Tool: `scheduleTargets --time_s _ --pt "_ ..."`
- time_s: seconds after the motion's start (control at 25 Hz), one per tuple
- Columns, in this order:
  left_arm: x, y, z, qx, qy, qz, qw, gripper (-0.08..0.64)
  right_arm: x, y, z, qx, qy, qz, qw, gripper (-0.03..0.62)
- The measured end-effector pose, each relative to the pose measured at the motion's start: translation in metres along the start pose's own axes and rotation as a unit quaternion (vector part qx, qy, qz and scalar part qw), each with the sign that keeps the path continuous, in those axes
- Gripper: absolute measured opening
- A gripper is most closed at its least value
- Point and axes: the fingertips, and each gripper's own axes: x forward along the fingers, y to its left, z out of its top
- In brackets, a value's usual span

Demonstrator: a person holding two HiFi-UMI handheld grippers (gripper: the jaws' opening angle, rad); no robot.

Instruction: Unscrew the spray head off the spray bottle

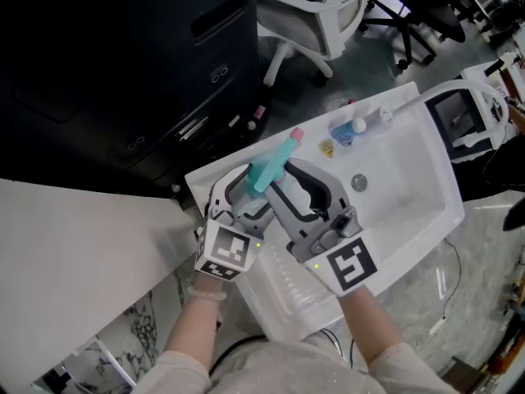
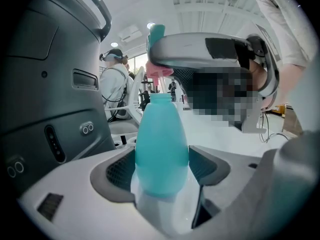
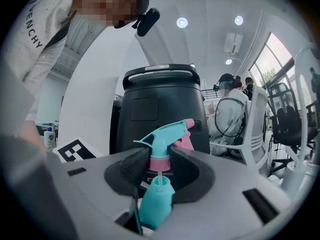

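Observation:
My left gripper (image 2: 161,171) is shut on the body of the teal spray bottle (image 2: 161,134), which stands upright between its dark pads. The teal spray head (image 3: 161,136) has a pink nozzle and a pink collar, and my right gripper (image 3: 160,165) is shut on that collar. The head sits lifted off the bottle's neck (image 3: 157,184); a thin white dip tube bridges the gap. In the head view both grippers meet over the white sink (image 1: 410,179), with the spray head (image 1: 275,167) poking up between them and the bottle body hidden by the jaws.
A drain (image 1: 358,183) lies in the basin, and small bottles (image 1: 349,130) stand on its far rim. A large black bin (image 1: 123,56) sits behind the sink, with office chairs (image 1: 320,15) beyond it. A person in white (image 3: 230,114) is seated in the background.

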Motion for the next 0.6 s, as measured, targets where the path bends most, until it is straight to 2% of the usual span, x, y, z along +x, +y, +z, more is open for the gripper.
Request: scheduleTargets --time_s 0.24,0.48,0.6 --pt "0.002 -0.001 -0.005 -0.001 0.013 -0.01 0.9999 0.334 -0.004 -0.006 0.021 0.016 -0.026 0.001 1.0 0.135" --pt "0.002 0.001 -0.003 -0.003 0.018 -0.003 0.9998 0.334 -0.01 -0.012 0.048 0.022 -0.066 0.005 0.998 0.135" --pt "0.0 0.001 0.001 -0.003 0.015 -0.002 0.9999 0.336 -0.013 -0.015 0.055 0.021 -0.066 0.003 0.998 0.133"
